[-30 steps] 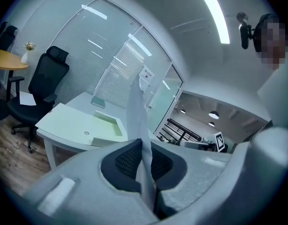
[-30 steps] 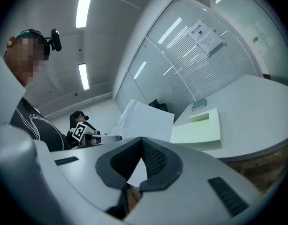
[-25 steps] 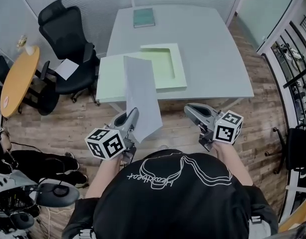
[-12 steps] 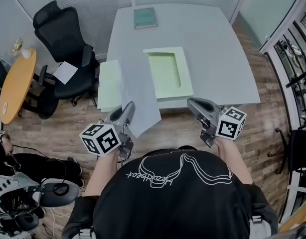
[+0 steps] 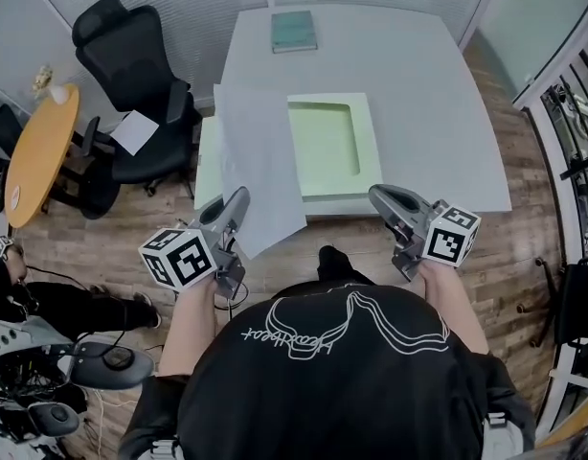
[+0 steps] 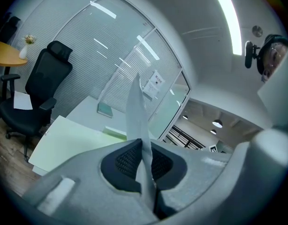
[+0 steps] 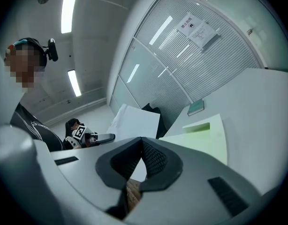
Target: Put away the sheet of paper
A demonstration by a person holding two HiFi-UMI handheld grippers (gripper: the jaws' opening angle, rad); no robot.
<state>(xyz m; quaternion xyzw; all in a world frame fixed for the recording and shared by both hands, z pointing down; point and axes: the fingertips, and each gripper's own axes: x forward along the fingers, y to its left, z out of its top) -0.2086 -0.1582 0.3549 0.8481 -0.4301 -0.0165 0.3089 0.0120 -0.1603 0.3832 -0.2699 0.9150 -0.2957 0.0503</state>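
A white sheet of paper (image 5: pixel 256 166) stands up from my left gripper (image 5: pixel 238 202), which is shut on its lower edge just off the table's near edge. The left gripper view shows the sheet (image 6: pixel 137 107) edge-on, pinched between the dark pads (image 6: pixel 127 161). Behind it on the white table (image 5: pixel 418 94) lies an open pale green box (image 5: pixel 323 142), its flat lid (image 5: pixel 208 156) partly hidden by the sheet. My right gripper (image 5: pixel 385 199) hangs near the table's front right, shut and holding nothing. In the right gripper view the sheet (image 7: pixel 134 123) and the box (image 7: pixel 205 135) appear beyond the jaws.
A teal book (image 5: pixel 294 32) lies at the table's far side. A black office chair (image 5: pixel 131 75) with a paper (image 5: pixel 133 132) on its seat stands to the left, beside a round orange table (image 5: pixel 35 151). Glass walls close off the back.
My left gripper has shifted a little left with the sheet, which now stands over the box's lid. The table appears nearer in the view. The right gripper has hardly moved.
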